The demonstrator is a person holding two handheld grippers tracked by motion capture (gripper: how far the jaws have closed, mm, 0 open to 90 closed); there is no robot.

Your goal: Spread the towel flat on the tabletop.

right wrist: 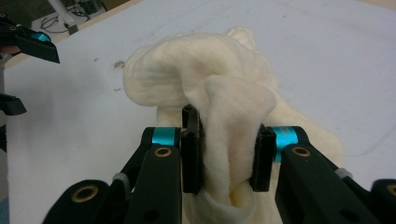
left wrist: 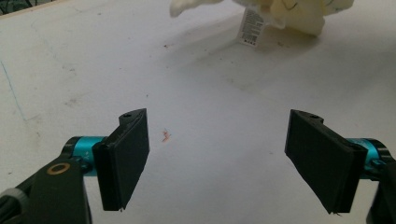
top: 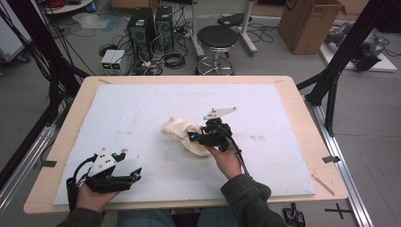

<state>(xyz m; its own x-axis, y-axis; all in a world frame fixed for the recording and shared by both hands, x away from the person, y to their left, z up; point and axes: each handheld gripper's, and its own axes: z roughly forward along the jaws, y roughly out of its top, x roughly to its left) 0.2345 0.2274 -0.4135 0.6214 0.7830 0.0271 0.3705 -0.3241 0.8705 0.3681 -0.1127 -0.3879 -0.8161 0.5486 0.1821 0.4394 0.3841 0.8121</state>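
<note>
A cream cloth (top: 182, 133) is seen crumpled near the middle of the white-covered table (top: 142, 109) from the high view, with the right claw (top: 196, 137) set against its right edge. A fold of that cloth (right wrist: 224, 140) is shown bunched and squeezed between the two black jaws of the right claw (right wrist: 224, 154) in the right gripper view, a grip that cannot be made out from above. The left claw (top: 130, 165) is held low at the near left of the table, well apart from the cloth, and its jaws are shown spread wide over bare surface in the left gripper view (left wrist: 217, 158). A printed white label (left wrist: 252, 27) is caught there, hanging from the cloth (left wrist: 299, 11). The fabric is seen as soft, ribbed and rumpled.
</note>
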